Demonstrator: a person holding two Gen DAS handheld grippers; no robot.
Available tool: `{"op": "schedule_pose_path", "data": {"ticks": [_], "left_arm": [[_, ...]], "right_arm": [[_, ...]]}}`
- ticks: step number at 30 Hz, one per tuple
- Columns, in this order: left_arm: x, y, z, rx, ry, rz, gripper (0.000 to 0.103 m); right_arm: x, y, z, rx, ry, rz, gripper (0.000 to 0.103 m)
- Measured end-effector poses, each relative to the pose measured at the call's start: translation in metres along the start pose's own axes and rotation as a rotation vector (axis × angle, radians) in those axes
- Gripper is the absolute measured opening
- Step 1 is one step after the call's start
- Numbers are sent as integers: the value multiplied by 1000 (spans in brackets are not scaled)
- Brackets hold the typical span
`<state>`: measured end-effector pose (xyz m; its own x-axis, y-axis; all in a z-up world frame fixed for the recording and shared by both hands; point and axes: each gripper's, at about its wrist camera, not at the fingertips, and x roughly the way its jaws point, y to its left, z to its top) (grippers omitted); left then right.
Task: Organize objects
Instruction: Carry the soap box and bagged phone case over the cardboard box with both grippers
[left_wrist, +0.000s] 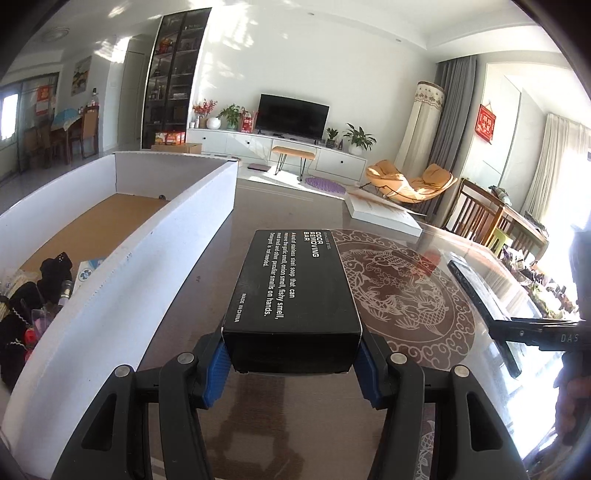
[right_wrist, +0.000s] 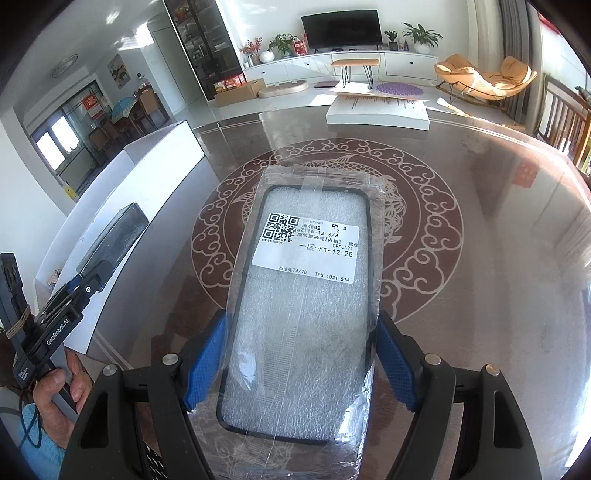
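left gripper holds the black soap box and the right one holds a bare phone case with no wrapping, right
Not quite. The left gripper does hold the black soap box, but the phone case in the right gripper is sealed in a clear plastic bag with a white label, as the right wrist view shows.

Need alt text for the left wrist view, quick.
The left hand-held gripper clamps a black odor removing bar box above a glass-topped table. A white cardboard box holding small items sits to its left.
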<state>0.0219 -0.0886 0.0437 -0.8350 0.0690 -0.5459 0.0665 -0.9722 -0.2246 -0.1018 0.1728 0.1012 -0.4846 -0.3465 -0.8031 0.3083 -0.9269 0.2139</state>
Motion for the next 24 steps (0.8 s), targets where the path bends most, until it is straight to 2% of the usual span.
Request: {"op": "schedule_pose_path", "data": {"ticks": [4,7,9,12,15,19,22,24], "left_arm": [[-41,32,30,-104,-77,-16,57],[-62,75,61,-147,-116,55,57],[-63,111,78,-168,-94,135,57],[-50,168,91,-207,-1,270,57],[-23,222,88,-268,167,357,57],[3,266,70,-354,374,396,57],[5,276,60,-374,427,423,58],[5,273,58,-333,433,420,60]], "right_arm": [[2,34,29,-52,-31,42,77],[9,80,60,-105,-56,116,77],[14,122,79,-157,-74,180,77],[27,201,106,-264,-97,270,77],[53,286,123,-382,-84,322,77],[113,377,130,-484,28,325,77],[159,416,121,-523,124,294,77],[189,426,112,-519,235,289,77]]}}
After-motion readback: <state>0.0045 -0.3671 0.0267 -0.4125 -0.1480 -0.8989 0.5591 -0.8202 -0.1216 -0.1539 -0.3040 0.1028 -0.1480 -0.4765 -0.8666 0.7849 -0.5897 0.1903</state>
